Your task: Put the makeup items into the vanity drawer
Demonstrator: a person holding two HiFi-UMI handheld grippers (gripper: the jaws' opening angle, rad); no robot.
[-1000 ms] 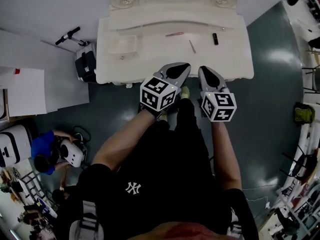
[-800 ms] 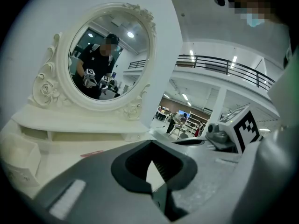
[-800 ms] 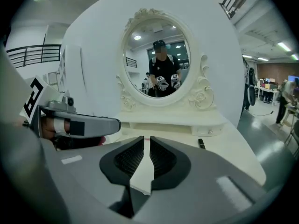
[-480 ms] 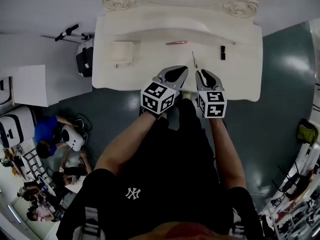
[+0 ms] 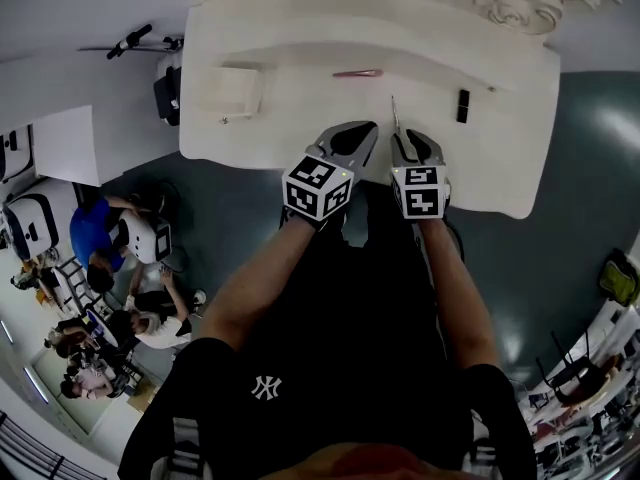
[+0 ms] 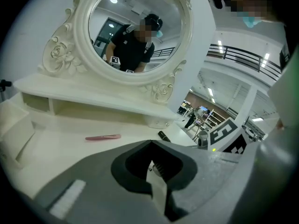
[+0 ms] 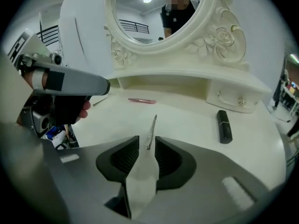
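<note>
Ahead of right gripper (image 7: 147,144), on vanity top (image 7: 187,118): silver stick (image 7: 152,129) lies lengthwise, its near end showing in the gap at the tips, pads not pressing it; jaws wide, just been opening; lipstick (image 7: 224,126) ahead-right, well apart; pink stick (image 7: 142,100) farther ahead, slightly left; drawer (image 7: 231,99) beyond lipstick, shut. Just beside it, left gripper (image 6: 150,143) over the front edge; jaws together, nothing between; pink stick ahead-left of it.
</note>
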